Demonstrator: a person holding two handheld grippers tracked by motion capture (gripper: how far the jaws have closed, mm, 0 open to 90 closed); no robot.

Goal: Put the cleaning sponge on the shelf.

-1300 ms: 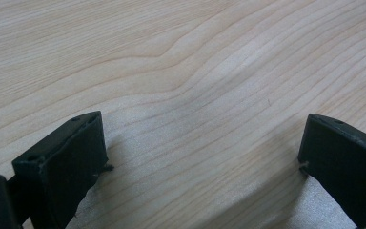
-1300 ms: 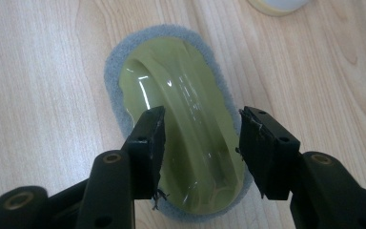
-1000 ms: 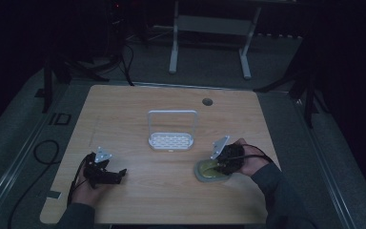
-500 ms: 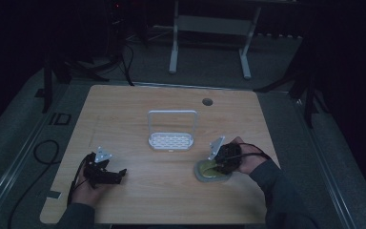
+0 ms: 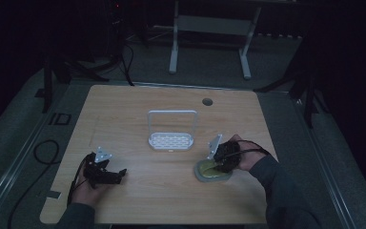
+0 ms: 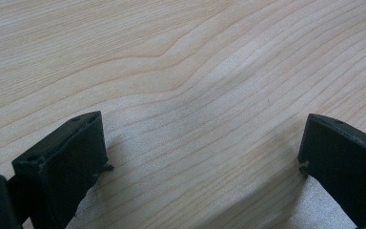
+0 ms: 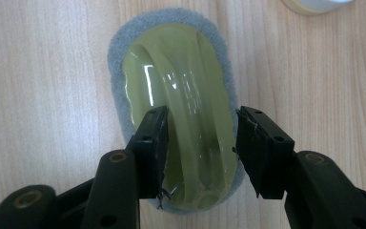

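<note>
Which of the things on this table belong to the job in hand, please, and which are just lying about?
In the job:
- right claw, jaws open either side of the scrubber's handle
- green scrubber with grey pad

Lying about:
- white rack mid-table
- left claw, open over bare table
- white-and-yellow object at the right gripper view's top edge

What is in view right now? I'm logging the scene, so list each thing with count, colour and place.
Scrubber: one, yellow-green glossy handle on a grey pad, on the table's right near side.
Rack: one, white, table centre.
Table: one, light wood.
Hole: one, dark, table's far right.
Left gripper: black, jaws wide apart over bare wood.
Right gripper: black, jaws either side of the scrubber's handle, not closed.
</note>
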